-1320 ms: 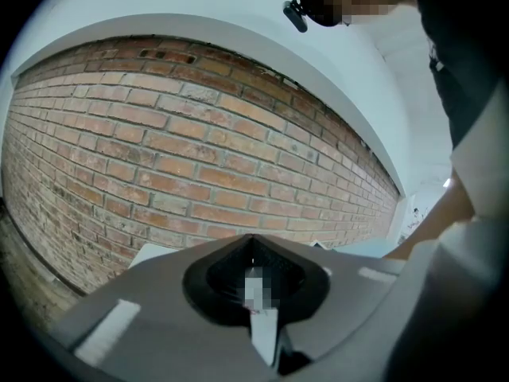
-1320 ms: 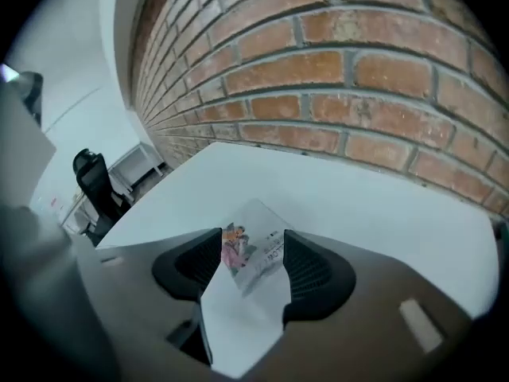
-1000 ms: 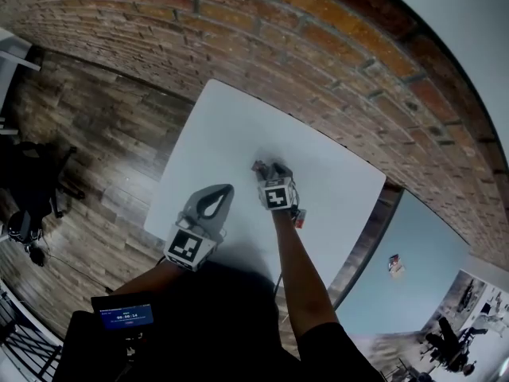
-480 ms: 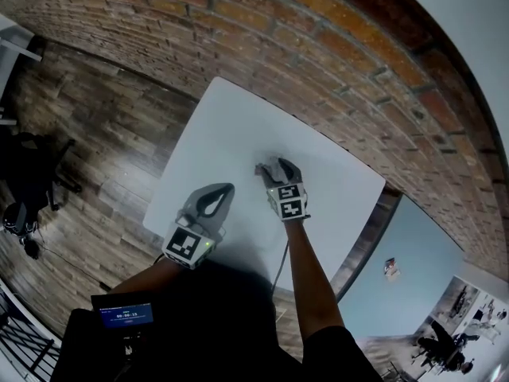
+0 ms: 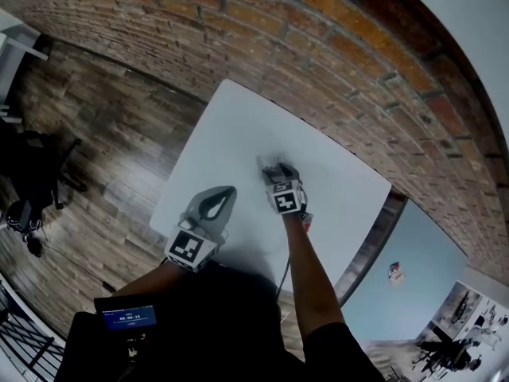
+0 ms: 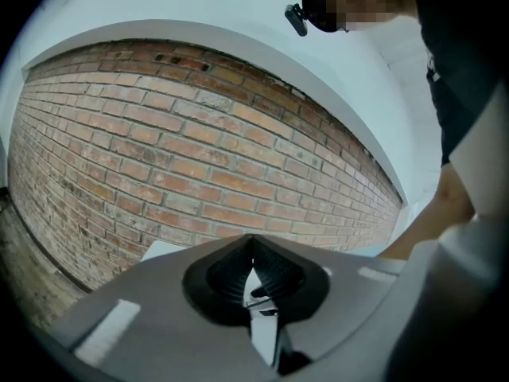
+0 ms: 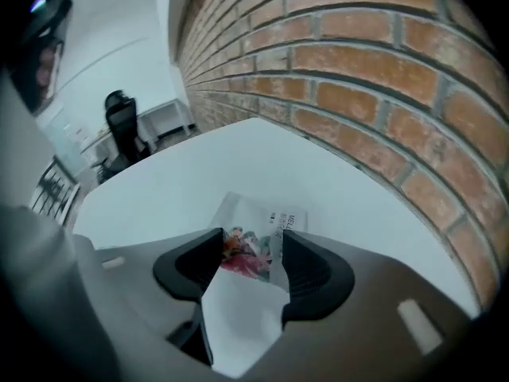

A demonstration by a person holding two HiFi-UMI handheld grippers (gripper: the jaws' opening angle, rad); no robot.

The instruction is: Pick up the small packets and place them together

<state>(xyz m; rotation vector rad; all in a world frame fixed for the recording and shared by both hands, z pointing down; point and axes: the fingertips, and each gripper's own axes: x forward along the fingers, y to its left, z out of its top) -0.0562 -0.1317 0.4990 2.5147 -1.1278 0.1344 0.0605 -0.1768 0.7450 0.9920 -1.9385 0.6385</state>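
One packet [image 7: 262, 213] lies on the table [image 7: 183, 173] inside the spread right tool [image 7: 253, 245], which should squeeze it next; left tool [image 6: 253, 273] is clenched, empty.

Right hand-held gripper [image 5: 276, 170] now over packet [image 7: 256, 228]

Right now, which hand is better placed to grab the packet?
Right. The right gripper is open, jaws either side of the packet on the table; the left gripper is shut, empty, farther back.

Packet [image 7: 262, 217] lower part hidden behind right claw [image 7: 250, 253]; print too small, blurred to read.
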